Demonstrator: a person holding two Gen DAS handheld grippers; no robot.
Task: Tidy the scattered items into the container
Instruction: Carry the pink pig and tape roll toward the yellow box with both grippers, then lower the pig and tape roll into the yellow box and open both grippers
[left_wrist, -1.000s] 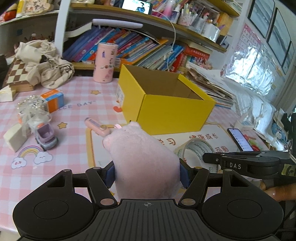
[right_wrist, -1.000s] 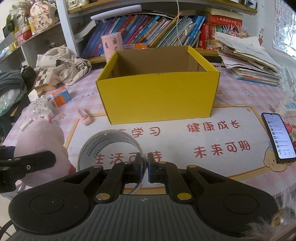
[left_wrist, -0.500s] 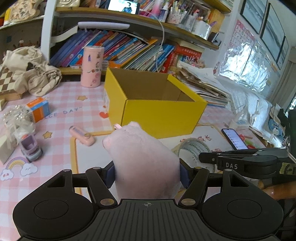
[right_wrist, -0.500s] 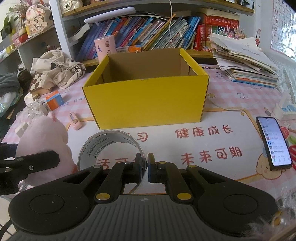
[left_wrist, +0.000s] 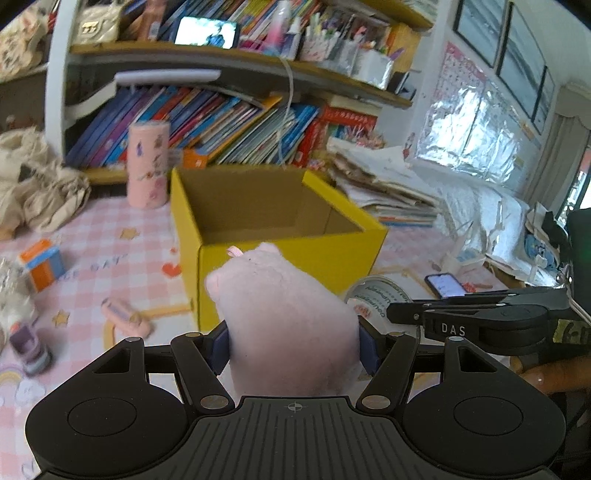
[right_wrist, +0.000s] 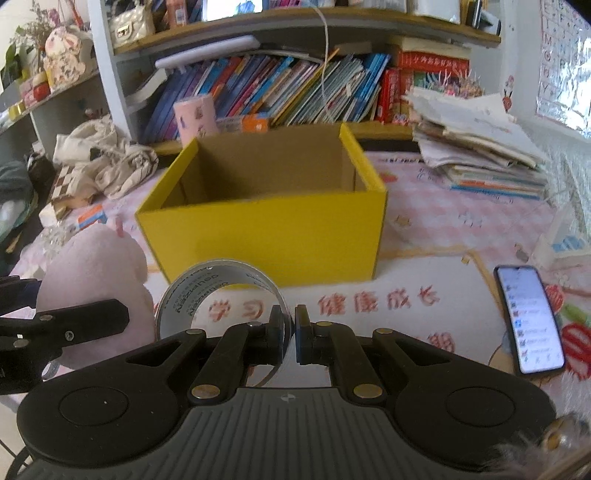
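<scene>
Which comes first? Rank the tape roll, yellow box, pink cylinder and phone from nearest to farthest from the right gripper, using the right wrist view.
1. tape roll, pinched in the right gripper.
2. phone, lying off to the right.
3. yellow box, straight ahead; close to the phone's rank, hard to call.
4. pink cylinder, behind the box's left corner.

The desk (right_wrist: 443, 206), covered in pink checked cloth, carries a yellow cardboard box (right_wrist: 266, 236), a smartphone (right_wrist: 530, 319), a stack of papers (right_wrist: 480, 147), a pink cylinder (left_wrist: 147, 166), an orange-and-blue carton (left_wrist: 40, 264) and a toy car (left_wrist: 31, 350).
</scene>
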